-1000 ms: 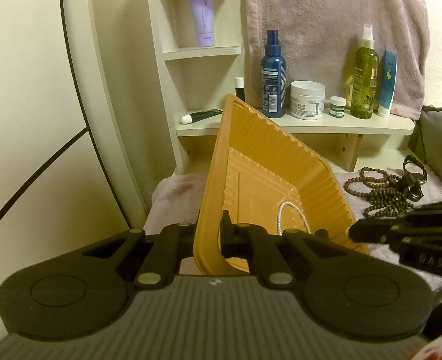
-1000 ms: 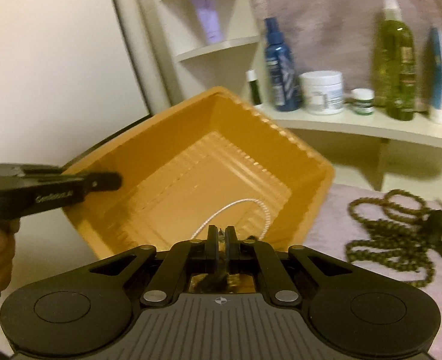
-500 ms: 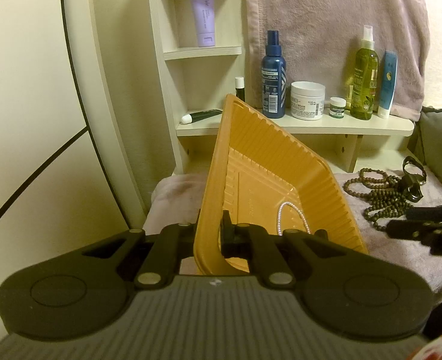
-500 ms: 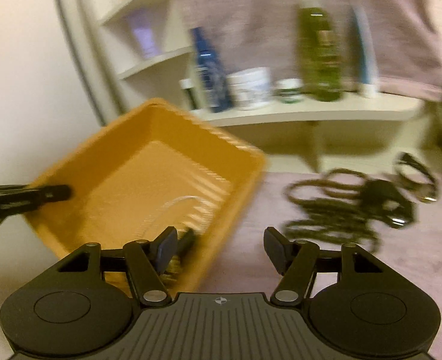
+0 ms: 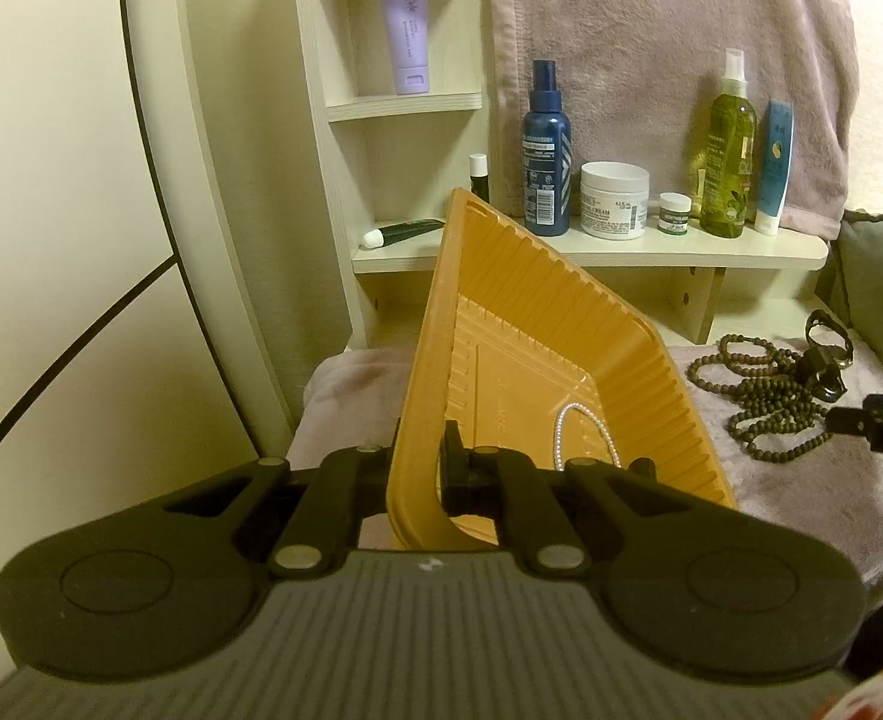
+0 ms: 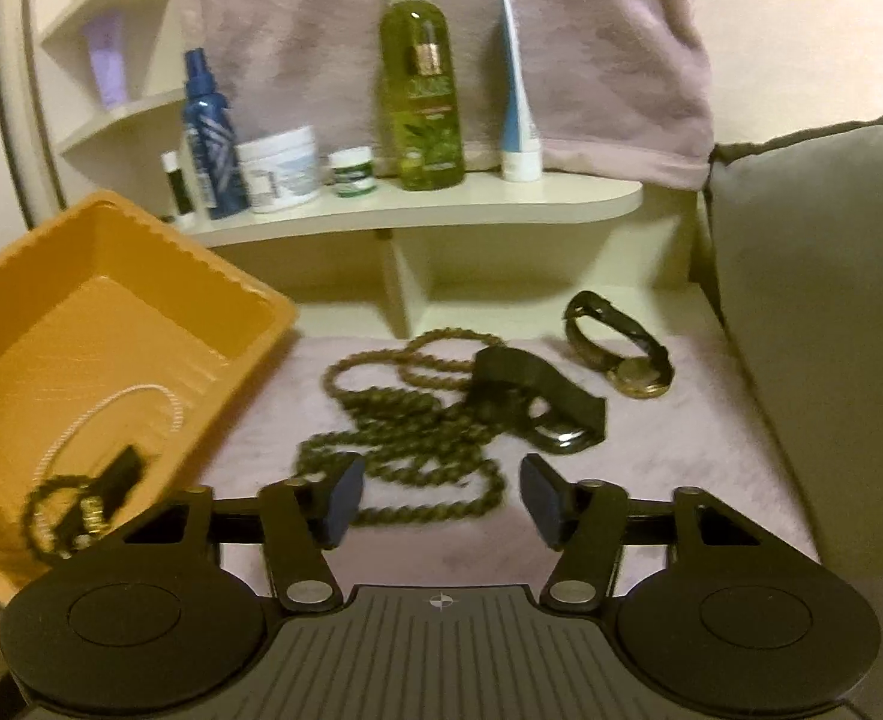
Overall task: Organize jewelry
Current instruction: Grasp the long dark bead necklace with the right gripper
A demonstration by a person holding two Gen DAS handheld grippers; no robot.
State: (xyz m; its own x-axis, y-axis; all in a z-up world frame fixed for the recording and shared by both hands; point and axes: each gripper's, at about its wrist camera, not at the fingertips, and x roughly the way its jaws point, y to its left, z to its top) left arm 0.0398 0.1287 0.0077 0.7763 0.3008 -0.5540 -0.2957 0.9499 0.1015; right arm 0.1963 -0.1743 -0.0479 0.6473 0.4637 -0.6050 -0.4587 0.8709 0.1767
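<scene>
- On the near wall of the orange tray [image 5: 537, 324], the left gripper [image 5: 420, 471] is clamped tight, one finger outside the wall and one inside, so the tray is held tilted with its open side facing right.
- That gripper points forward and somewhat downward, towards the cream shelf [image 5: 591, 255] at the back.
- Inside the tray lie a white pearl strand [image 5: 582, 429] looped on the ribbed floor and, seen from the right wrist, a small dark bracelet [image 6: 60, 513] with a black piece beside it at the near corner.
- Off to the tray's right, the right gripper [image 6: 435, 501] tilts down over the pink cloth [image 6: 681, 438], its jaws apart and closing, with only the near loop of the brown bead necklace [image 6: 405, 420] lying between and just beyond the pads; they do not press on it.
- From the left wrist view the right gripper's black fingers [image 5: 873, 420] show at the right edge, next to the beads.
- The bead necklace lies in a loose heap on the cloth, clear of the tray.
- A black watch [image 6: 537, 402] rests on the far right part of the heap, touching it.
- A second watch with a gold case [image 6: 621, 348] lies on its side further right, near the grey cushion [image 6: 831, 300].
- Bottles, jars and tubes stand on the shelf before a hanging pink towel [image 5: 669, 60].
</scene>
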